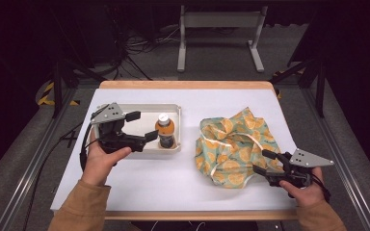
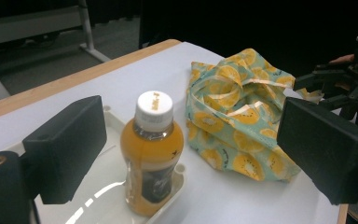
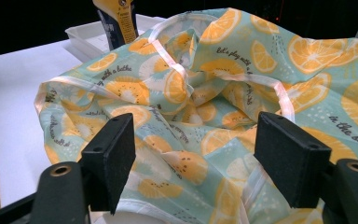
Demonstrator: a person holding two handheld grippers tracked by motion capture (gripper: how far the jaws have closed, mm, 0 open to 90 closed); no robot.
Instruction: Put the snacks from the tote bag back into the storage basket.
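An orange juice bottle [image 1: 165,131] with a white cap stands upright in the right end of a white tray [image 1: 173,107]. My left gripper [image 1: 142,126] is open just left of the bottle, with its jaws wide apart and not touching it. In the left gripper view the bottle [image 2: 153,154] stands between and ahead of the two jaws. A crumpled teal bag with an orange-slice print [image 1: 236,144] lies right of the tray. My right gripper [image 1: 264,162] is open at the bag's near right edge. In the right gripper view the bag's fabric [image 3: 191,93] lies between the spread jaws, unpinched.
The white table top [image 1: 154,178] has bare room in front of the tray and the bag. Its wooden edge [image 1: 183,84] runs along the far side. Beyond it are a grey metal frame [image 1: 219,21] and cables on the floor.
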